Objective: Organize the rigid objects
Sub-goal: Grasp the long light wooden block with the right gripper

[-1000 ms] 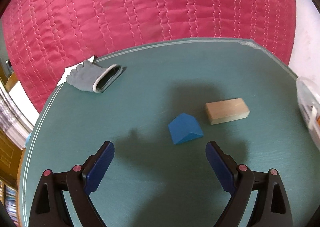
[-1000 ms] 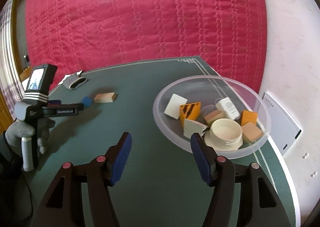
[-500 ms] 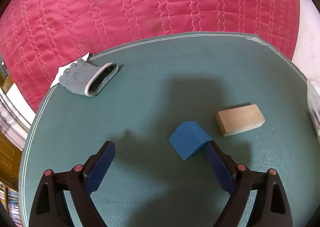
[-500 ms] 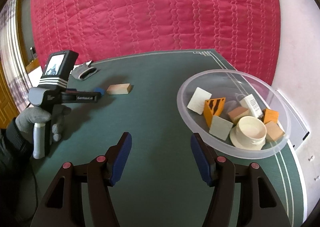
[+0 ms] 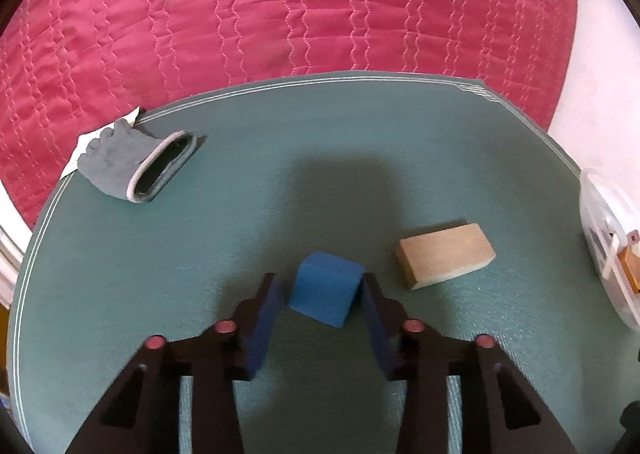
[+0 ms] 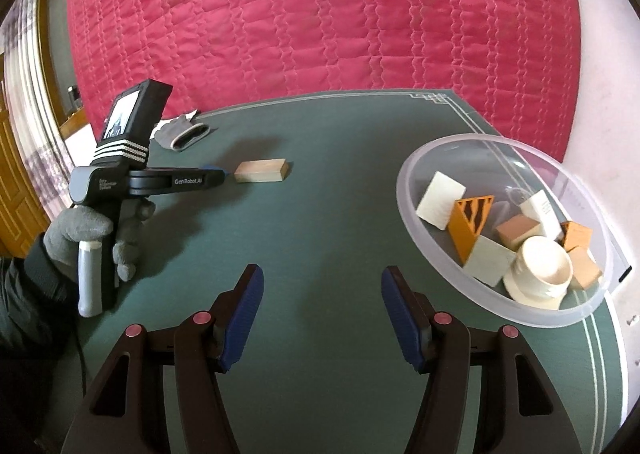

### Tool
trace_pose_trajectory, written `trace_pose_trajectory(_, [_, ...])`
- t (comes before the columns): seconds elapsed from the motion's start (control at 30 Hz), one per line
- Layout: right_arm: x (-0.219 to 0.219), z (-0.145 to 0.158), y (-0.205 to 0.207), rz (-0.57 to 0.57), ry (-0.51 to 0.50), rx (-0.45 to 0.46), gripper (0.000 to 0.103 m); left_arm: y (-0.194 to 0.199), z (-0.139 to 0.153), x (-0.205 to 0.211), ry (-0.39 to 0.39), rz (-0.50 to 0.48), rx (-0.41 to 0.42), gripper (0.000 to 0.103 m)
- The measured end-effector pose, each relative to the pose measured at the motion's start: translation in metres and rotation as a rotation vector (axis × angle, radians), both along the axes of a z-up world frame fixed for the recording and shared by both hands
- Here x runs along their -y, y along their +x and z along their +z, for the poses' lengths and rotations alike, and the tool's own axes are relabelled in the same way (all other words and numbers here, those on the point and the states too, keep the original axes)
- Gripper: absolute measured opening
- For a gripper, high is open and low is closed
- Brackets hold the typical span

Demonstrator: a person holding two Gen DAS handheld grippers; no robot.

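Since a second ago the left hand-held gripper (image 5: 323,296) has closed in from a wide spread, and its blue pads now sit against both sides of the blue block (image 5: 326,292), gripping it low over the green bench (image 5: 240,213). Just right of that block, apart from it, lies the tan wooden block (image 5: 445,256) flat on the bench. A grey glove (image 5: 132,165) lies near the far left edge, with a scrap of white paper under it.

From the right wrist view, the right hand-held gripper (image 6: 322,312) hovers above the bench with its jaws spread wide and nothing between them. The clear plastic bowl (image 6: 424,169) has drifted to the right of that view and stands near the bench's right edge. Inside it are a white ribbed tile (image 6: 440,199), an orange wedge with black stripes (image 6: 472,225), a pale grey-green tile (image 6: 488,260), a cream round lid (image 6: 540,272), a white printed block (image 6: 542,209) and several tan and orange blocks (image 6: 576,236), piled touching one another.
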State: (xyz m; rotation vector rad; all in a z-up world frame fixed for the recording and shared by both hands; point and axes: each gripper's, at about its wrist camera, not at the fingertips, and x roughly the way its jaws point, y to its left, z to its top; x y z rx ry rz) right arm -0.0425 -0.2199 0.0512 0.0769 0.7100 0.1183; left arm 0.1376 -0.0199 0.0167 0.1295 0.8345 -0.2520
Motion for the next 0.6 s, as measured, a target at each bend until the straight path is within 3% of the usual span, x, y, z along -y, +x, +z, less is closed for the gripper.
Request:
trace_pose_trajectory(0.23, [-0.014, -0.004, 0.019, 0.023, -0.007, -0.027, 0.062, -0.002, 0.001, -0.011, -0.053, 0.022, 0.006, 0.037])
trace_pose_trajectory(0.6, [-0.038, -0.011, 0.084, 0.048, 0.021, -0.094, 0.062, -0.004, 0.004, -0.031, -0.107, 0.103, 0.013, 0.037])
